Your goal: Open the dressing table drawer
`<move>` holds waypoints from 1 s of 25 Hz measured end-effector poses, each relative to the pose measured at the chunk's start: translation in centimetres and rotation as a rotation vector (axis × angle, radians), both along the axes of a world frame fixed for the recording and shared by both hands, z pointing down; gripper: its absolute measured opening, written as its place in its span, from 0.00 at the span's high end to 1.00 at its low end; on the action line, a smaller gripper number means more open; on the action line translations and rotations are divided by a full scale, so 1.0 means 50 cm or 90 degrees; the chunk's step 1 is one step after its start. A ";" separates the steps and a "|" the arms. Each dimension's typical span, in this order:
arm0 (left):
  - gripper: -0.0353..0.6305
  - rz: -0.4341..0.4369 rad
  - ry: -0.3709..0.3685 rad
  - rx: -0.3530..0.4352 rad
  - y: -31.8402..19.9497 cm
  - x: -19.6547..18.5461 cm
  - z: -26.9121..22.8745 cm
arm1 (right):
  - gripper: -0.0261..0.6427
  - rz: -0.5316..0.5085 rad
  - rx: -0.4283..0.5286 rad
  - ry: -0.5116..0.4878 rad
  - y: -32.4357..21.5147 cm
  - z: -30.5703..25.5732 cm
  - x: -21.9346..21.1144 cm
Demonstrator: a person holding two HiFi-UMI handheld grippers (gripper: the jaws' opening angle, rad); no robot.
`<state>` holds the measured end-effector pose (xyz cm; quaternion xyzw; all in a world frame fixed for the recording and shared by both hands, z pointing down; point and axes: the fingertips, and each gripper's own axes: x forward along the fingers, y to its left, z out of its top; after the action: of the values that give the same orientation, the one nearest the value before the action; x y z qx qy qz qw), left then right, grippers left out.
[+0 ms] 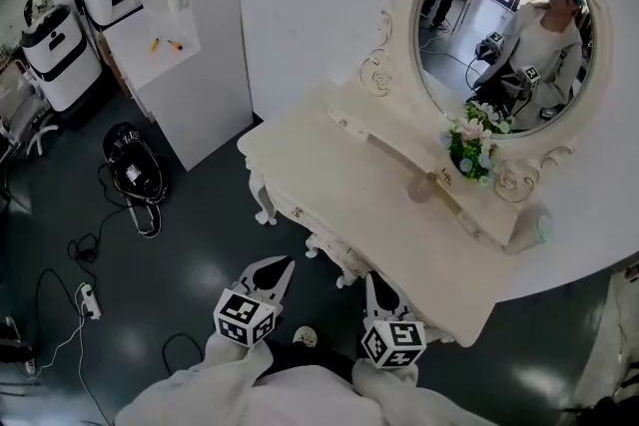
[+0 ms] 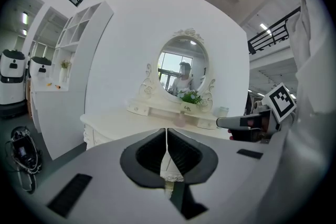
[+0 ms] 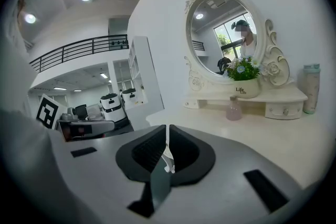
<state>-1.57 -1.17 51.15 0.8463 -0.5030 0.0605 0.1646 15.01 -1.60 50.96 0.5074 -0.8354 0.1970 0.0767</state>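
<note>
While the left gripper (image 1: 284, 268) and right gripper (image 1: 371, 280) are pressed together, empty, one should be spread before the drawer (image 1: 299, 213) is gripped.

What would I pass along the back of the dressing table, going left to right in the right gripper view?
Small left drawer → white flower pot → small right drawer → pale green tumbler. The pink bottle overlaps the pot, so it is left out.
</note>
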 end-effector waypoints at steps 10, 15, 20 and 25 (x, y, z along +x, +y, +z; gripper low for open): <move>0.91 -0.035 -0.017 -0.015 0.028 -0.034 0.023 | 0.90 -0.034 -0.022 -0.010 0.013 0.038 -0.026; 0.91 -0.023 -0.021 -0.010 0.007 -0.033 0.028 | 0.90 -0.035 -0.023 -0.012 -0.007 0.046 -0.032; 0.91 -0.007 -0.015 -0.004 -0.053 -0.029 0.033 | 0.90 -0.019 -0.027 -0.005 -0.056 0.052 -0.028; 0.91 0.017 -0.001 0.005 -0.149 -0.020 0.026 | 0.90 0.002 -0.023 -0.003 -0.137 0.040 -0.020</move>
<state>-2.57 -8.64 52.44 0.8536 -0.4920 0.0614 0.1596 14.01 -8.45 52.97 0.5069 -0.8310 0.2133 0.0834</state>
